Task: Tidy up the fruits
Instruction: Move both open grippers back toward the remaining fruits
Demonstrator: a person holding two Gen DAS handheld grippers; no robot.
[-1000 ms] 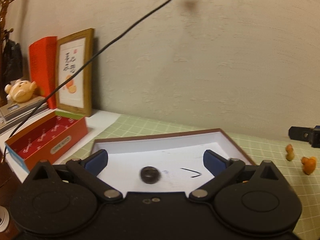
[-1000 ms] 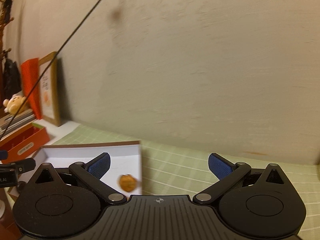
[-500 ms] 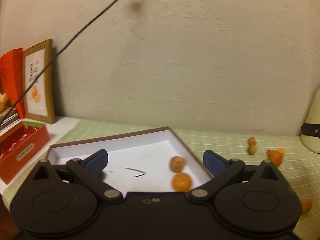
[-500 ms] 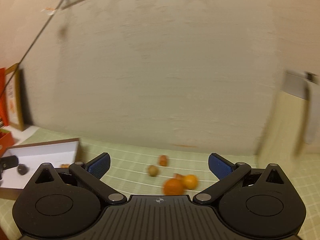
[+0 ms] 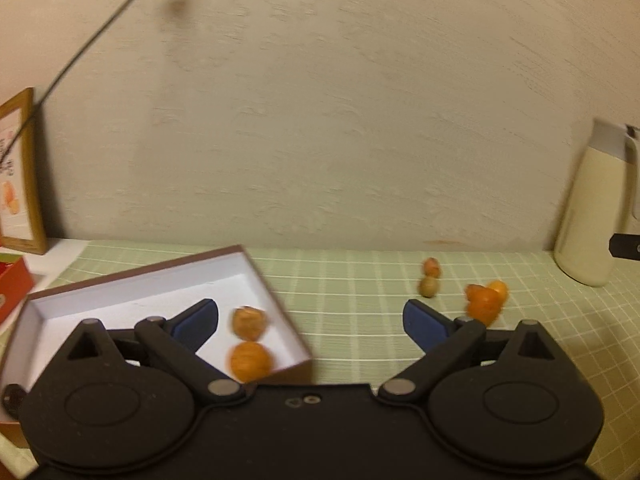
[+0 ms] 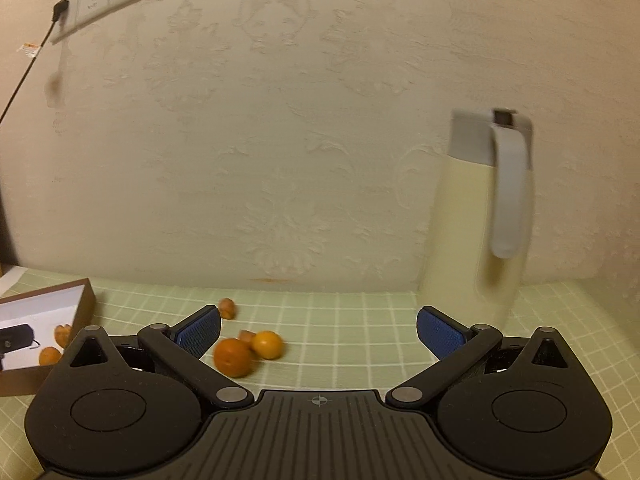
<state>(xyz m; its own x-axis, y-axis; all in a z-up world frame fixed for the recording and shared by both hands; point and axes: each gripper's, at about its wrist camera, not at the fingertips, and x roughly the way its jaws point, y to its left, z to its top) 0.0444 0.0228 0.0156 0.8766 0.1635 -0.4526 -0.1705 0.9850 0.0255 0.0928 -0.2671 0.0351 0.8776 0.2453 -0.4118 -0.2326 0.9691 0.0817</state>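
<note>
A shallow white box with a brown rim (image 5: 276, 304) lies on the green checked mat; it also shows at the left of the right wrist view (image 6: 86, 294). In it lie a walnut (image 5: 249, 322), an orange fruit (image 5: 251, 361) and a dark fruit (image 5: 12, 400). On the mat to the right lie two small brown nuts (image 5: 430, 278) and a cluster of orange fruits (image 5: 484, 300); the cluster (image 6: 248, 350) lies just ahead of my right gripper's left finger. My left gripper (image 5: 310, 320) is open and empty above the box's right corner. My right gripper (image 6: 318, 330) is open and empty.
A cream flask with a grey lid and strap (image 6: 480, 220) stands on the mat at the right by the wall, and shows in the left wrist view (image 5: 596, 208). A framed picture (image 5: 18, 176) and a red box (image 5: 12, 292) stand at the far left. A black cable (image 6: 24, 76) hangs from a wall socket.
Both grippers have swung to the right. The box has slid left in both views, and the loose fruits and the flask have come into view. Both stay open.
</note>
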